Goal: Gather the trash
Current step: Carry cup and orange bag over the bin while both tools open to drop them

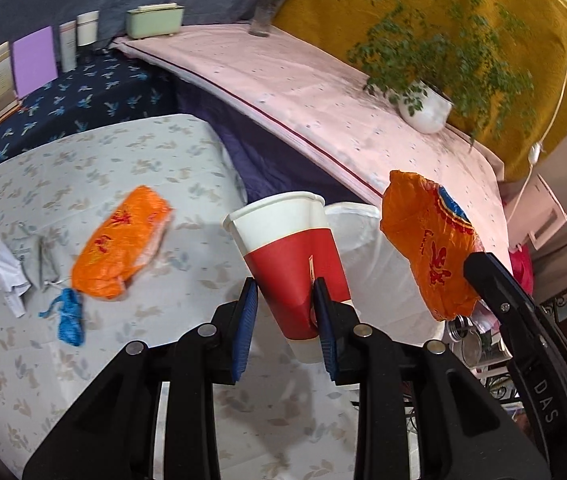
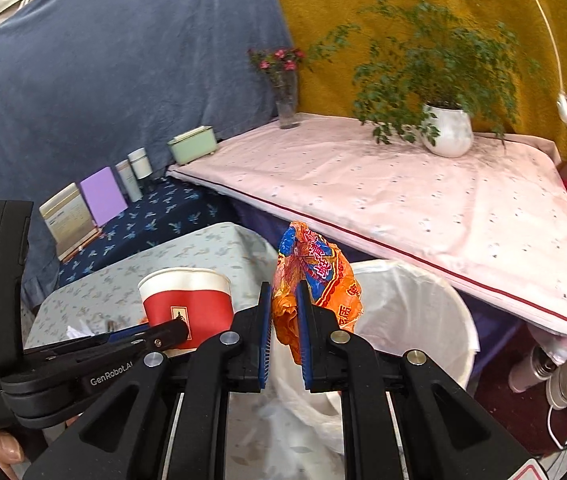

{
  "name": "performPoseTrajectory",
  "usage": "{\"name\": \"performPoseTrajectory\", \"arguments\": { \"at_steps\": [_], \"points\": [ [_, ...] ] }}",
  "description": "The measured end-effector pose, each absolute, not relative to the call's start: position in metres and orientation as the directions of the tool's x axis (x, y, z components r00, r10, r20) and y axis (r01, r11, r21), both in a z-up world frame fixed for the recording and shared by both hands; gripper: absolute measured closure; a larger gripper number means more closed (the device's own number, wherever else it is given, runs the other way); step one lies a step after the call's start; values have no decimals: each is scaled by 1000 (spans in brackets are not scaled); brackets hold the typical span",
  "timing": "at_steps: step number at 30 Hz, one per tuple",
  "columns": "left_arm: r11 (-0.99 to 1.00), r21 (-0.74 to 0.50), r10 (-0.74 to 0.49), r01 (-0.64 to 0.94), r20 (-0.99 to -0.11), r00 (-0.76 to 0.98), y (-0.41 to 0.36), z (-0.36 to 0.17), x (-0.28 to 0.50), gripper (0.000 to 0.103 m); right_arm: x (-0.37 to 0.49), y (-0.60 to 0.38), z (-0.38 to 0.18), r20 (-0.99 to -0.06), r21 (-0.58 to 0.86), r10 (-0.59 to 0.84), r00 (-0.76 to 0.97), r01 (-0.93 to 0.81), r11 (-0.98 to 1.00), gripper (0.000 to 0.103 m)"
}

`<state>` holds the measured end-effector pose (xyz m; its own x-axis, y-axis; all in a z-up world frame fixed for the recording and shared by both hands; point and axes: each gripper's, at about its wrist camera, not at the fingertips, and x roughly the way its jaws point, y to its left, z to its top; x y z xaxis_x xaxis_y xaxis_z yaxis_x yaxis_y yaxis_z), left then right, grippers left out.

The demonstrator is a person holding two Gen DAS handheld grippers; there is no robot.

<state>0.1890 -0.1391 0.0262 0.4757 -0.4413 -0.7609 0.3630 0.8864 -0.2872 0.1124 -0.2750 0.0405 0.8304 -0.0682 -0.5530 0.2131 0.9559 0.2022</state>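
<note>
My left gripper [image 1: 285, 322] is shut on a red and white paper cup [image 1: 291, 256], held above the table's right edge beside the white-lined trash bin [image 1: 357, 232]. My right gripper [image 2: 284, 330] is shut on a crumpled orange snack wrapper [image 2: 315, 280], held over the near rim of the bin [image 2: 415, 316]. That wrapper also shows in the left wrist view [image 1: 431, 240], and the cup in the right wrist view [image 2: 187, 300]. On the table lie another orange wrapper [image 1: 121, 242], a blue scrap [image 1: 69, 318], crumpled white paper [image 1: 3, 274] and a grey scrap [image 1: 37, 260].
The floral-cloth table [image 1: 123, 160] holds the trash. A pink-covered surface [image 2: 403, 200] behind the bin carries a potted plant [image 2: 445, 128] and a flower vase [image 2: 285, 100]. Boxes and jars [image 2: 99, 196] stand on a dark blue cloth. Metal flasks [image 2: 535, 368] stand on the floor at right.
</note>
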Motion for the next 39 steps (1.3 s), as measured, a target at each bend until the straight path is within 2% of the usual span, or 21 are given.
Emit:
{"name": "performPoseTrajectory", "arguments": {
  "at_steps": [17,21,23,25,28,39],
  "points": [
    [850,-275,-467,449,-788,401,-210,6,187,75,101,-333,15,-594,220,-128,794,314,924,90],
    [844,-288,-479,452,-784,395,-215,3,188,74,100,-339,12,-589,223,-145,795,332,916,82],
    [851,-277,-468,445,-786,405,-216,2,188,61,99,-341,13,-584,227,-153,797,341,912,71],
    [858,-270,-460,438,-785,415,-216,2,188,52,97,-343,13,-580,231,-158,799,347,909,67],
    [862,-271,-455,429,-786,419,-213,2,188,52,95,-342,14,-576,229,-160,802,346,910,62],
    [886,-266,-431,379,-774,463,-186,11,190,49,93,-326,23,-564,218,-144,813,315,924,55]
  ]
}}
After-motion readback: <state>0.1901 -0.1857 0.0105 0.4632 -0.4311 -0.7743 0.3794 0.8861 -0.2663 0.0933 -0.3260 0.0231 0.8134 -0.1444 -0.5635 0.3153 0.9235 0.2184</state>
